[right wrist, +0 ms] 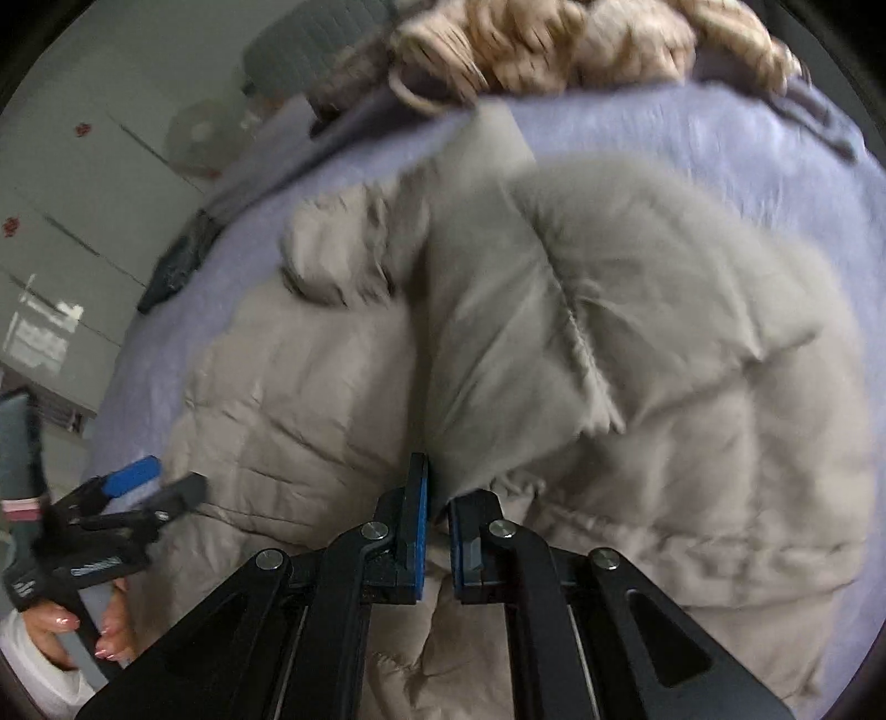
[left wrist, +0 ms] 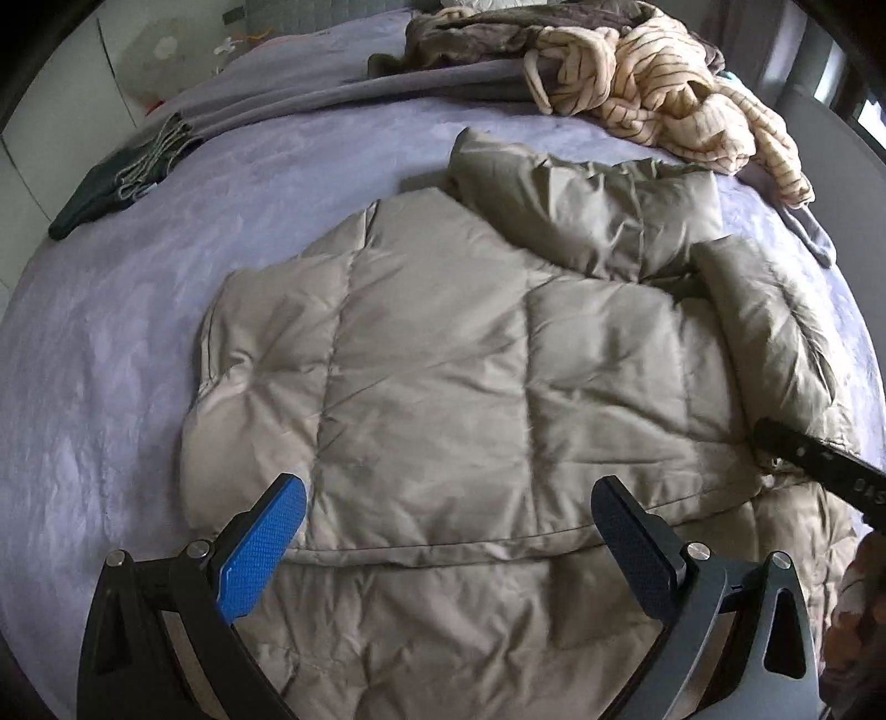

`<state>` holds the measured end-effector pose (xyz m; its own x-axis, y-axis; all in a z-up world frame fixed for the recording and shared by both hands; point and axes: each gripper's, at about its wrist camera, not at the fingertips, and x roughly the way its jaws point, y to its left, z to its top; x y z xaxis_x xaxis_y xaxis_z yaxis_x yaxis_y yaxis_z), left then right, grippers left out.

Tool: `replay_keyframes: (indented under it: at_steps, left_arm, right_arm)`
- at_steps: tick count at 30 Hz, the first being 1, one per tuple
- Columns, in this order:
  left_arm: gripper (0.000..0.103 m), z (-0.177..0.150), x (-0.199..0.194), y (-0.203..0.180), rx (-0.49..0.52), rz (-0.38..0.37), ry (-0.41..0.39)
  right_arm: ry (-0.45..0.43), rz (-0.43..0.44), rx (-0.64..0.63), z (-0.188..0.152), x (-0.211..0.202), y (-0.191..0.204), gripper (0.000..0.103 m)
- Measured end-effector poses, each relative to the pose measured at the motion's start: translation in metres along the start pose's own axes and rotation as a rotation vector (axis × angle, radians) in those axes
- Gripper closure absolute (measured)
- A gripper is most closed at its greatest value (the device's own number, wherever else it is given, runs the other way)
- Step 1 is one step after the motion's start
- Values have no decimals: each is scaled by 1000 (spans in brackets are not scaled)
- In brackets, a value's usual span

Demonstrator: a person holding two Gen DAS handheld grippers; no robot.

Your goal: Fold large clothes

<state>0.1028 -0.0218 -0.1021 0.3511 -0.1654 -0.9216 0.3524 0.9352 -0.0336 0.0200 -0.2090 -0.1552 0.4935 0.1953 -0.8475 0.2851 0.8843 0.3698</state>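
Note:
A large beige puffer jacket (left wrist: pixel 443 343) lies spread on the lilac bed (left wrist: pixel 111 343), partly folded over itself. My left gripper (left wrist: pixel 448 515) is open and empty, hovering just above the jacket's near folded edge. In the right wrist view my right gripper (right wrist: pixel 437 498) is shut on a fold of the jacket (right wrist: pixel 554 332) and holds that part lifted over the rest. The left gripper (right wrist: pixel 155 482) also shows at the lower left of that view, open. The right gripper's body (left wrist: pixel 819 465) shows at the right edge of the left wrist view.
A cream striped garment (left wrist: pixel 664 94) and a brown blanket (left wrist: pixel 470 33) are heaped at the bed's far side. A dark fringed scarf (left wrist: pixel 116 177) lies at the far left edge. White cupboards (right wrist: pixel 72 183) stand beyond the bed.

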Motion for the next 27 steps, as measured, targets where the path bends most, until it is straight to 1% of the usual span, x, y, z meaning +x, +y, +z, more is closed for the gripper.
replay_keyframes:
  at_steps: [1,3,5,6,7,9,11,12,15,16,17,18,19,20,21,23,24,25,26,27]
  left_arm:
    - [0,-1,2,1,1,-3,4]
    - [0,-1,5,2,0,-21,6]
    - [0,0,6,2,-2,-41,4]
    - [0,1,6,2,-6,-50,2]
    - [0,3,6,3,-12,-62,1]
    - [0,6,5,3,-24,-74,-4]
    - [0,10,5,5,-34,-82,-8]
    - [0,13,5,8,-40,-86,-10]
    - [0,20,4,16,-57,-95,-21]
    - [0,21,3,18,-62,-100,-25]
    - [0,24,1,23,-73,-113,-31]
    - [0,26,0,26,-81,-122,-34]
    - [0,27,-1,30,-91,-133,-39]
    - [0,29,-3,35,-101,-149,-45]
    - [0,30,-4,38,-107,-163,-50]
    - [0,31,-8,51,-138,-227,-69]
    - [0,31,-9,56,-152,-253,-74]
    - [0,31,-10,60,-168,-278,-77]
    - [0,30,-11,67,-193,-317,-78]
    - [0,30,-11,71,-211,-343,-77]
  right_arm:
    - [10,-6,13,-1,4,3,96]
    - [29,-5,58,-1,9,-2,96]
    - [43,16,111,1,4,-7,91]
    - [39,22,128,2,-2,-10,79]
    - [23,33,152,0,-12,-14,56]
    - [-31,58,207,-3,-30,-25,32]
    - [-100,94,301,-6,-50,-44,32]
    - [-116,103,346,-6,-55,-53,32]
    - [-176,176,528,-2,-59,-89,32]
    - [-207,215,602,-1,-59,-102,32]
    - [-226,242,646,1,-58,-108,32]
    - [-242,260,681,7,-55,-113,43]
    - [-268,275,710,9,-57,-118,70]
    - [-278,287,714,14,-58,-118,82]
    - [-281,298,703,20,-59,-115,90]
    - [-289,293,606,35,-64,-92,90]
    - [-284,279,535,41,-67,-75,90]
    - [-273,264,432,51,-67,-49,90]
    - [-262,253,352,54,-66,-29,90]
    - [-243,234,245,58,-64,-2,90]
